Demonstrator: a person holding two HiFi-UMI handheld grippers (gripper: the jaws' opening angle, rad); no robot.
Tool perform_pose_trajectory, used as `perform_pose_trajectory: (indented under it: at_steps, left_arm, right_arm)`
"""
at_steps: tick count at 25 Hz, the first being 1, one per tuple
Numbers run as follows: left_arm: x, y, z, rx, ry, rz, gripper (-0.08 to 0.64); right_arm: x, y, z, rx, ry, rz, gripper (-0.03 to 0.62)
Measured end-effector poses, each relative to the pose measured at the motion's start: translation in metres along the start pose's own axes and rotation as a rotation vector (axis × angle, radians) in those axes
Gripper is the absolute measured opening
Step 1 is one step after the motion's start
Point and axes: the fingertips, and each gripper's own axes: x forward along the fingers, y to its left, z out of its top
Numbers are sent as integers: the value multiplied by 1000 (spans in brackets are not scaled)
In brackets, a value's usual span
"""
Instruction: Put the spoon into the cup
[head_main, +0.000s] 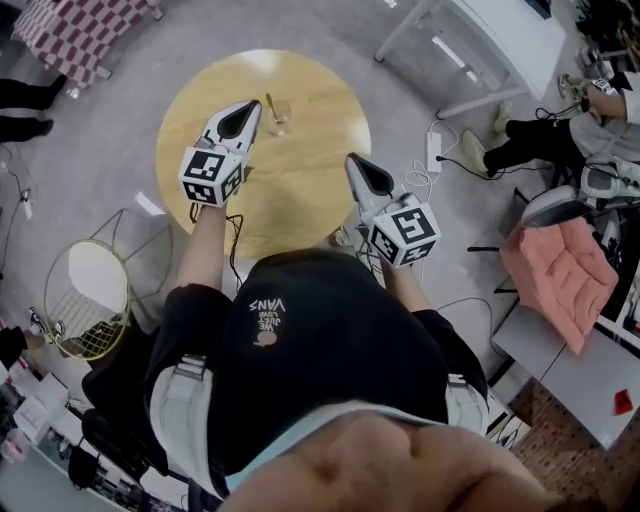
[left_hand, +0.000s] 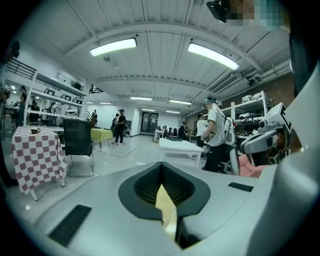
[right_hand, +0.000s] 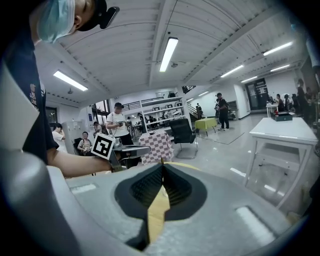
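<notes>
Hovering above the round wooden bench, the left gripper is clenched, its jaws meeting at the tips with nothing between them. The cup stands just right of its tip, apart from it, with the spoon leaning inside. The right gripper is likewise clenched and empty; the cup stands left of and beyond it.
</notes>
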Motion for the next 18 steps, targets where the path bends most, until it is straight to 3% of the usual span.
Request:
perform_pose_trajectory:
  at_steps: [18]
  left_arm:
    - [-49,-38,26,13,-55,88,11]
  right_arm:
    - [-8,1,9,-39,-27,117,-2]
